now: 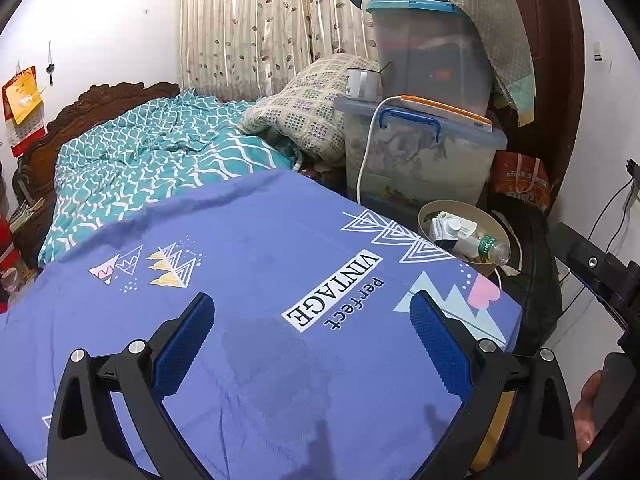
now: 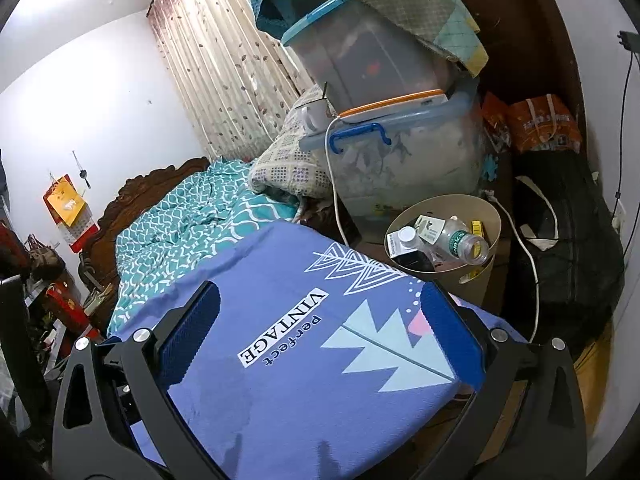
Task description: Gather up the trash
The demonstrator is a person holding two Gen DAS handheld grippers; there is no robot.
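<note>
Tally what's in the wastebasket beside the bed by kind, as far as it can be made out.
Wastebasket, from the right wrist view:
Clear plastic bottle: 1
Cartons: 2, the other lying behind the first
Yellow scraps, kind unclear: 1
Total: 4 that can be made out; anything deeper is hidden.

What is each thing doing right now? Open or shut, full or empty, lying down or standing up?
left gripper: open, nothing held
right gripper: open, nothing held
trash bin: upright, partly filled
plastic bottle: lying tilted in the bin, no cap
carton: in the bin, white cap on
lower storage box: lid shut
upper storage box: lid on, cloth draped over
curtain: drawn shut
</note>
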